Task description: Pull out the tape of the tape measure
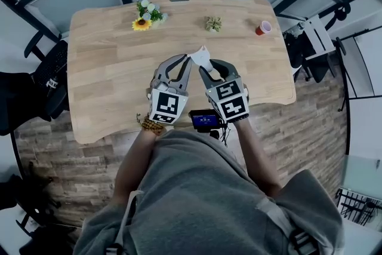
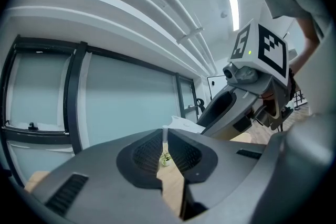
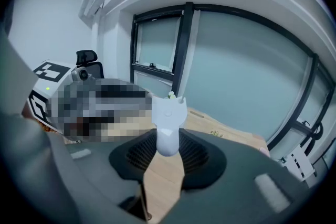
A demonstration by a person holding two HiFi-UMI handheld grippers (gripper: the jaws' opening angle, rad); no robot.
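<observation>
1. Table (image 1: 107, 68): light wood with rounded corners. One only.
2. Grippers, two. Both forearms reach in over the near edge at its middle, with the tips converging.
   - The left gripper (image 2: 164, 140) sits about level.
   - The right gripper (image 3: 168, 145) tilts down toward the tabletop.
3. Tape measure (image 3: 168, 123), one. It is a plain white body, rounded at the bottom, flaring to a notched, fishtail-like top.
   - It is held in the air above the middle of the near edge, clear of the wood.
   - The right gripper's jaws are clamped on its rounded lower part and stand fairly wide.
4. Tape (image 2: 164, 136): a thin white strip, seen edge-on. The left gripper's jaws are nearly together and pinch it.
5. Along the far edge:
   - one flower bunch (image 1: 146, 15), left of centre;
   - one small green plant (image 1: 213, 24), right of centre;
   - one red cup (image 1: 263, 27), near the far right corner.
</observation>
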